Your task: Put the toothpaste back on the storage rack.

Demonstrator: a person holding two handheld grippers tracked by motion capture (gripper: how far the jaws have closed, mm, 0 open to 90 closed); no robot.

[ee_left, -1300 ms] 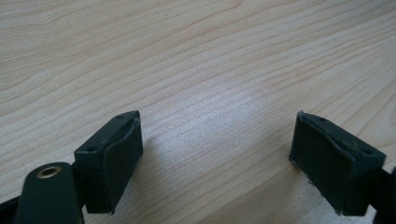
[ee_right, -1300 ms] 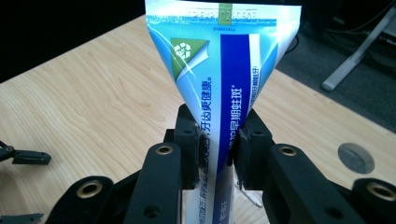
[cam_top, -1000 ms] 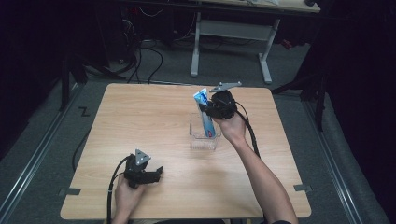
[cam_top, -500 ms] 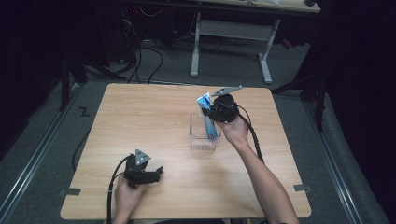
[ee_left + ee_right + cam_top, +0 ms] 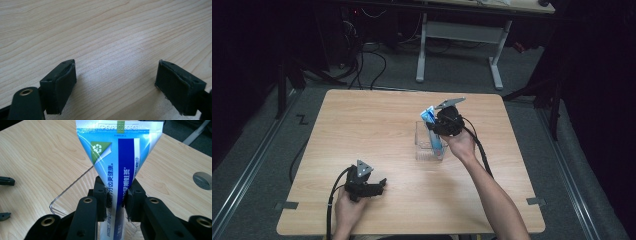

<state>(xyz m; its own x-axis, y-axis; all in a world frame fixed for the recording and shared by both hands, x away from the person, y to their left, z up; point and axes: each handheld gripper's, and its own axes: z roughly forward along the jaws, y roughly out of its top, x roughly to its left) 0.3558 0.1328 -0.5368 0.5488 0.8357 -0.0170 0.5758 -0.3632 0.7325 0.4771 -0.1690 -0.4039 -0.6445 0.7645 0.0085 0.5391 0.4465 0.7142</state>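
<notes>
Nearest the person, the left gripper (image 5: 381, 185) sits low on the wooden surface (image 5: 362, 130) with its jaws spread wide and nothing but bare wood between them; further out, the right gripper (image 5: 117, 198) has its jaws pinching a blue and white toothpaste tube (image 5: 120, 157) partway along, crimped end pointing up; the tube's lower part goes down into a clear plastic box (image 5: 424, 150) standing around the middle of the surface, well apart from the left gripper; beyond the far edge there's a white desk frame (image 5: 457, 45) on the floor.
</notes>
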